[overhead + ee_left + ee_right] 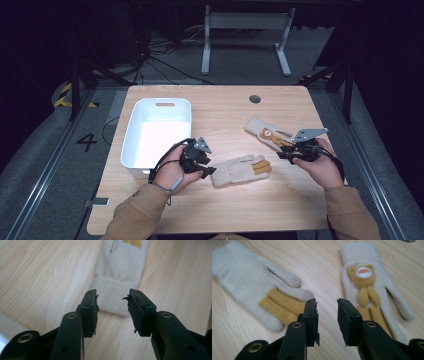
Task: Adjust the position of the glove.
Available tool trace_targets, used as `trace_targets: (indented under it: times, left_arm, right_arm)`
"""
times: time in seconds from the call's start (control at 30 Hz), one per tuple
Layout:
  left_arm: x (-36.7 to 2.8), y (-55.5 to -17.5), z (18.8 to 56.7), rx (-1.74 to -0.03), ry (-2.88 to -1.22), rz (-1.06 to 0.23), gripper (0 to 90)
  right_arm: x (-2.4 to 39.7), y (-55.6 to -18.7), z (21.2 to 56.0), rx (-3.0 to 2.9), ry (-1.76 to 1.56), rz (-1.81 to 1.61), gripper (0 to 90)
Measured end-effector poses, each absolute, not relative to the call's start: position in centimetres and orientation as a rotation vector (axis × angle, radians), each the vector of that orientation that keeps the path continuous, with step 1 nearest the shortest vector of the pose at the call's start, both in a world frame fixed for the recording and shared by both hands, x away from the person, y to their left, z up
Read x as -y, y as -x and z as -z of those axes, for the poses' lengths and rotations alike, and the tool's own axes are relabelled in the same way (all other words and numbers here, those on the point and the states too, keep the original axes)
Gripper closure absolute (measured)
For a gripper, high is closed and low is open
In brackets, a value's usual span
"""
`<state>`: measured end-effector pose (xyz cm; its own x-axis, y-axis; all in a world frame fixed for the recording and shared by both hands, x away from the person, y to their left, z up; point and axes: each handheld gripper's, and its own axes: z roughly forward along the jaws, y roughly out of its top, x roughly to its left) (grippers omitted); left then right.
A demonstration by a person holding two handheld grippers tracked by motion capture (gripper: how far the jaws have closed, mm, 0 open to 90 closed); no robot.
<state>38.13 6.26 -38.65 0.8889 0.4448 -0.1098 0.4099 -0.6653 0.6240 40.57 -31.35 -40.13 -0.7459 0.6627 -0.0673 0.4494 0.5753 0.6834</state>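
Two beige gloves: plain glove (pixel 241 170), bear glove (pixel 372 287). Floor mark (pixel 86 142) read "4". Left gripper (pixel 112 305) and right gripper (pixel 327 312) parted, empty.

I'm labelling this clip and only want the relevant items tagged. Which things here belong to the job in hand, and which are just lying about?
In the job:
near glove, cuff toward the open left gripper
bear glove, by the open right gripper
white bin, probably where they go

Lying about:
table frame on the floor
cables
metal plate at the table's edge
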Motion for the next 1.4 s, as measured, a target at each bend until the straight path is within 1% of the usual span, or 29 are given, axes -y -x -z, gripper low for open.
trace_targets:
  times: [0.03, 0.1, 0.17, 0.33, 0.53, 0.63, 0.7, 0.73, 0.77, 0.8, 0.87, 0.9, 1.03, 1.17, 1.3, 1.4]
  left_arm:
    - [-6.2, -38.1, 38.6, -0.615, -2.378, -0.069, 64.5]
    - [-6.3, -38.1, 38.6, -0.630, -2.377, -0.074, 64.6]
    - [-6.4, -38.2, 38.6, -0.643, -2.366, -0.071, 62.1]
    - [-6.6, -38.1, 38.4, -0.650, -2.360, -0.061, 61.0]
    - [-6.8, -37.6, 37.9, -0.647, -2.344, -0.053, 59.7]
    - [-7.3, -37.3, 37.9, -0.656, -2.332, -0.048, 59.2]
    - [-7.5, -37.1, 37.8, -0.657, -2.335, -0.040, 59.8]
    - [-7.5, -37.0, 37.9, -0.657, -2.330, -0.041, 61.2]
    - [-7.5, -36.9, 37.9, -0.659, -2.331, -0.036, 62.4]
    - [-7.5, -36.9, 37.9, -0.654, -2.331, -0.034, 62.7]
    - [-7.5, -36.8, 37.8, -0.651, -2.326, -0.025, 62.8]
    - [-7.5, -36.8, 37.8, -0.650, -2.321, -0.024, 62.8]
    - [-7.6, -36.6, 37.8, -0.650, -2.318, -0.025, 62.2]
    - [-7.7, -36.5, 37.8, -0.648, -2.317, -0.023, 61.1]
    - [-7.5, -36.5, 38.0, -0.641, -2.325, -0.015, 57.3]
    - [-7.3, -36.5, 38.1, -0.634, -2.327, -0.014, 56.2]
  right_arm:
    - [31.4, -40.6, 40.1, -2.500, -0.916, -0.962, 72.3]
    - [31.5, -40.7, 40.3, -2.494, -0.929, -0.957, 69.9]
    - [31.6, -40.7, 40.3, -2.485, -0.951, -0.947, 68.6]
    - [31.7, -41.0, 40.2, -2.463, -0.985, -0.970, 63.8]
    - [31.6, -41.4, 40.1, -2.443, -1.004, -0.998, 61.1]
    - [31.5, -41.9, 40.1, -2.436, -1.026, -1.016, 61.3]
    - [31.2, -42.0, 40.1, -2.443, -1.021, -1.032, 63.5]
    - [31.0, -42.1, 40.1, -2.453, -1.015, -1.040, 66.7]
    - [30.6, -42.1, 40.2, -2.469, -1.002, -1.046, 74.3]
    - [30.2, -42.1, 40.3, -2.491, -0.983, -1.046, 78.3]
    - [29.2, -42.1, 40.4, -2.528, -0.945, -1.058, 83.9]
    - [28.7, -42.1, 40.5, -2.539, -0.932, -1.058, 85.0]
    - [26.8, -42.5, 41.0, -2.580, -0.886, -1.051, 85.9]
    - [25.6, -43.0, 42.3, -2.621, -0.877, -1.018, 85.8]
    - [25.5, -43.2, 43.2, -2.608, -0.891, -0.999, 85.2]
    - [25.6, -43.5, 43.6, -2.593, -0.905, -1.011, 84.9]
